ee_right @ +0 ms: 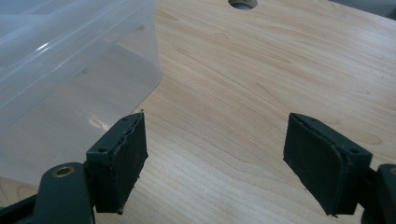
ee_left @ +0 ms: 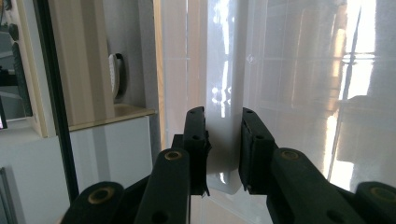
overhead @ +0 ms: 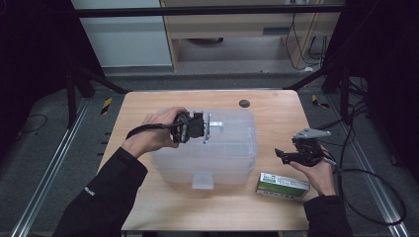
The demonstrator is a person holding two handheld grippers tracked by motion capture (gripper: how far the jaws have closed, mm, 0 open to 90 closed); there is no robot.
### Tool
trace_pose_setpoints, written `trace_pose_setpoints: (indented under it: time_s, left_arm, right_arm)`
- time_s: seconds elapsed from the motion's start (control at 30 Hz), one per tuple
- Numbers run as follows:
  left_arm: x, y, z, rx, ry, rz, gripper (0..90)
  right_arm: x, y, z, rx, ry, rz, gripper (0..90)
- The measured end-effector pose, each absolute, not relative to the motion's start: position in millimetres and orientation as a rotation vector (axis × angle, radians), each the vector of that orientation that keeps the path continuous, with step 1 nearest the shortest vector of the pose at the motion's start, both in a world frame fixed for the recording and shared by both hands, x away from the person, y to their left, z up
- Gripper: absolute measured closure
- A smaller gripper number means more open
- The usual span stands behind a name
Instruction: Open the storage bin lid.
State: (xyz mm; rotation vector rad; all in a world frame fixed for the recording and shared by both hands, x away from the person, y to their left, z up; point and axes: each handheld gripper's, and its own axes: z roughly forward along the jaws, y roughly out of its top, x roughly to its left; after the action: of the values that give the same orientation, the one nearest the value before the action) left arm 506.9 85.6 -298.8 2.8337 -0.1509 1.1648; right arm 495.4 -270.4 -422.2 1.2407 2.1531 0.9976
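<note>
The wooden tabletop (overhead: 276, 118) carries everything here, its pale grain running across the right gripper view, with a small round dark hole (overhead: 244, 103) near its far edge. On it, at the middle, stands a large translucent plastic storage box (overhead: 227, 158) with its lid (overhead: 237, 126) on and a latch tab (overhead: 202, 180) hanging at the centre of its near side. The box is far the biggest thing on the tabletop; its corner also shows at the upper left of the right gripper view.

The left hand-held gripper (overhead: 207, 127) lies over the top of the box, held sideways by the person's left hand (overhead: 155, 133) and pointing to the right. In the left gripper view its two black jaws stand narrow, pinched on a white, translucent raised handle (ee_left: 224, 140) on the lid, one pad touching each side of it.

The right hand-held gripper (overhead: 284, 155) is held by the right hand (overhead: 318, 173) just beside the box's right end, above bare wood, pointing left toward the box. In the right gripper view its jaws stand wide apart with nothing between them but the tabletop; the pads (ee_right: 126, 163) touch nothing.

Smallest, a flat green-and-white carton (overhead: 282, 184) lies on the tabletop near the front right corner of the box, just beside the right hand and apart from the box.
</note>
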Motion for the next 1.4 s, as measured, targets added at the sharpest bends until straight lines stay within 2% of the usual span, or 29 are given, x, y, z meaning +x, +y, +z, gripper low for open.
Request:
trace_pose_setpoints:
  time_s: [0.33, 0.57, 0.73, 0.83, 1.4]
  left_arm:
    - [506, 86, -299, 2.827, -0.136, 1.17, 75.2]
    - [507, 85, -298, 2.831, -0.107, 1.16, 75.1]
    - [508, 84, -297, 2.841, -0.091, 1.148, 75.0]
    - [508, 85, -297, 2.838, -0.077, 1.137, 75.0]
    - [511, 84, -294, 2.83, -0.049, 1.129, 74.7]
  right_arm:
    - [494, -269, -420, 1.228, 2.155, 1.013, 24.5]
    - [491, -265, -416, 1.186, 2.178, 1.035, 37.5]
    - [490, -264, -413, 1.177, 2.186, 1.055, 43.3]
    - [489, -263, -411, 1.196, 2.201, 1.071, 51.9]
    - [482, -250, -401, 1.12, 2.279, 1.074, 75.9]
